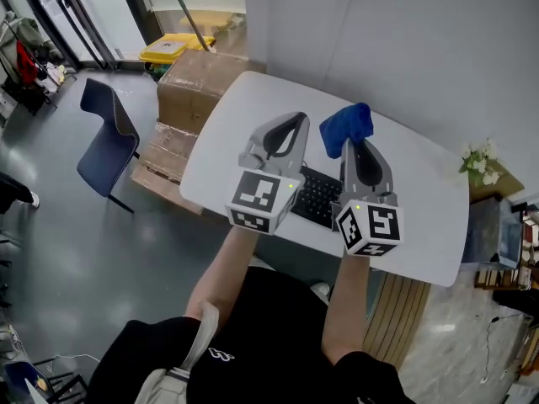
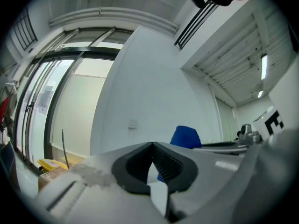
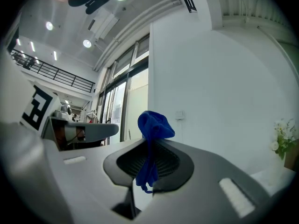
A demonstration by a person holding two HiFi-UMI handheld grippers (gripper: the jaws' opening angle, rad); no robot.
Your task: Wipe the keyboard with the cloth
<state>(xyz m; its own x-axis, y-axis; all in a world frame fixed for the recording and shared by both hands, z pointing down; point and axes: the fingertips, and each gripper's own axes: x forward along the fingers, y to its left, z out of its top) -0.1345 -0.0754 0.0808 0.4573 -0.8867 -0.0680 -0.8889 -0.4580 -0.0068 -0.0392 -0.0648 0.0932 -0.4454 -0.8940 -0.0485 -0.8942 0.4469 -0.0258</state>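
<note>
Two grippers hang over the white table [image 1: 425, 183], side by side and well above it. The right gripper [image 1: 357, 145] has its jaws pressed together on the blue cloth [image 1: 346, 126]. In the right gripper view a bunch of the cloth [image 3: 154, 124] stands out past the jaw tips and a thin tail hangs down between the ribbed pads. The left gripper [image 1: 296, 123] has its jaws closed tip to tip, and the left gripper view shows nothing between them [image 2: 152, 145].

The keyboard [image 1: 315, 197] lies flat on the table, below both grippers and mostly covered by them in the head view. Only a dark part with keys shows between the two. Its long axis seems to run across the person's front, from left to right, a little slanted.

The important relation is this: the cloth is at the far end of the right gripper, and the keyboard is under it and closer to the person. Both gripper views look at the wall and ceiling, so the jaws point away and upward. I judge that the right gripper must tip down and pull back before the cloth can reach the keys.
</note>
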